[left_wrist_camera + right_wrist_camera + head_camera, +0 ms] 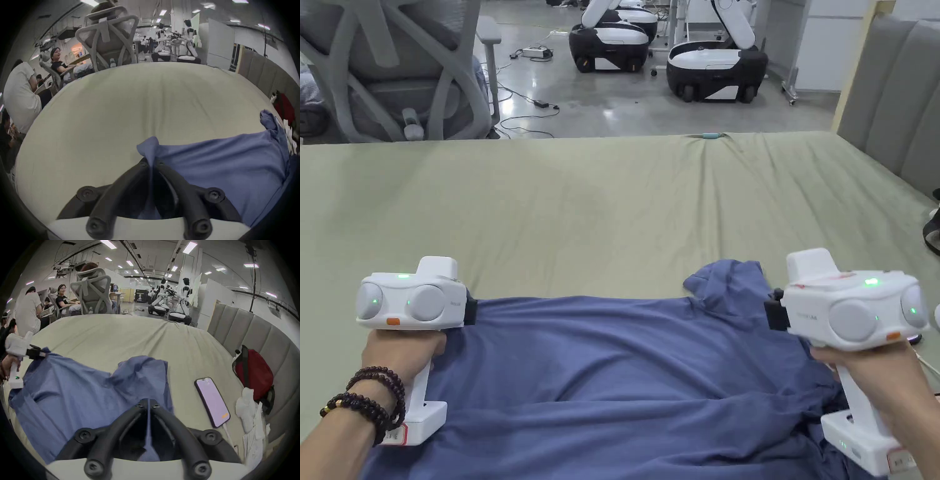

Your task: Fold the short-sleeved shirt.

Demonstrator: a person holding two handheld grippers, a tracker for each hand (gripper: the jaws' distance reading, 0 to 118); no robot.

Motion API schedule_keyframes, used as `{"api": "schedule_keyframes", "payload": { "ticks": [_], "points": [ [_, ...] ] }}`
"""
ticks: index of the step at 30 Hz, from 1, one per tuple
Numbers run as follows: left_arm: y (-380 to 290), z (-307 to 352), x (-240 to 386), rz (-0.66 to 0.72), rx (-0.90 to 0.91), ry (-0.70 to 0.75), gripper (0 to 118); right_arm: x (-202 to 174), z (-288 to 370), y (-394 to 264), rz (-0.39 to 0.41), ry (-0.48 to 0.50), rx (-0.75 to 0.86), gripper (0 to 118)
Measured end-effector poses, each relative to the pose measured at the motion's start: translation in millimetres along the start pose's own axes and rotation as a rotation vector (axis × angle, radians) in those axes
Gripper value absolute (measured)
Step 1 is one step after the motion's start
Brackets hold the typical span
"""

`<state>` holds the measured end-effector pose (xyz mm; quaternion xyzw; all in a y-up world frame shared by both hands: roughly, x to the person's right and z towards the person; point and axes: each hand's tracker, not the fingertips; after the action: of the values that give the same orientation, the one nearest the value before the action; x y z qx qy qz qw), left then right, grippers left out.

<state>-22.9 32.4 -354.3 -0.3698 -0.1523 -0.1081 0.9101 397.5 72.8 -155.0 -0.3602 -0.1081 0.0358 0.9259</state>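
A blue short-sleeved shirt [625, 381] lies spread across the near part of the olive-green bed sheet [600, 212], one sleeve [731, 284] bunched up at its far right. My left gripper [151, 164] is shut on the shirt's far left corner [148, 147], cloth running between its black jaws. My right gripper [148, 403] is shut on a fold of the shirt [141, 378] near the sleeve. In the head view the left gripper [470, 310] and right gripper [774, 310] hold the far edge stretched between them. The left gripper [38, 353] also appears far left in the right gripper view.
A phone [211, 401] with a lit screen lies on the sheet right of the shirt, cable attached. A red bag [254, 378] and white crumpled material [248, 412] sit by the padded headboard [894, 94]. An office chair [406, 75], robots [715, 69] and seated people [62, 300] stand beyond the bed.
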Motion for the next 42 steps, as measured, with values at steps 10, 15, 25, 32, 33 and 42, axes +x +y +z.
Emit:
{"api": "schedule_keyframes", "payload": {
  "ticks": [10, 15, 25, 32, 33, 42],
  "points": [
    [8, 13, -6, 0.018, 0.02, -0.03, 1, 24, -100, 25, -0.034, -0.012, -0.298, 73],
    [9, 19, 0, -0.027, 0.029, -0.012, 1, 21, -89, 24, -0.046, 0.081, -0.281, 2],
    [-2, 113, -5, -0.049, 0.148, -0.005, 1, 14, 29, 24, -0.092, 0.106, -0.035, 2],
    [-81, 196, -17, -0.033, 0.181, -0.009, 1, 10, 143, -46, -0.063, 0.101, 0.071, 2],
    [-96, 202, -18, -0.026, 0.173, -0.014, 1, 9, 154, -60, -0.064, 0.102, 0.07, 2],
    [-182, 185, -2, -0.042, 0.017, -0.035, 1, -19, 125, -157, 0.107, 0.069, -0.19, 3]
  ]
}}
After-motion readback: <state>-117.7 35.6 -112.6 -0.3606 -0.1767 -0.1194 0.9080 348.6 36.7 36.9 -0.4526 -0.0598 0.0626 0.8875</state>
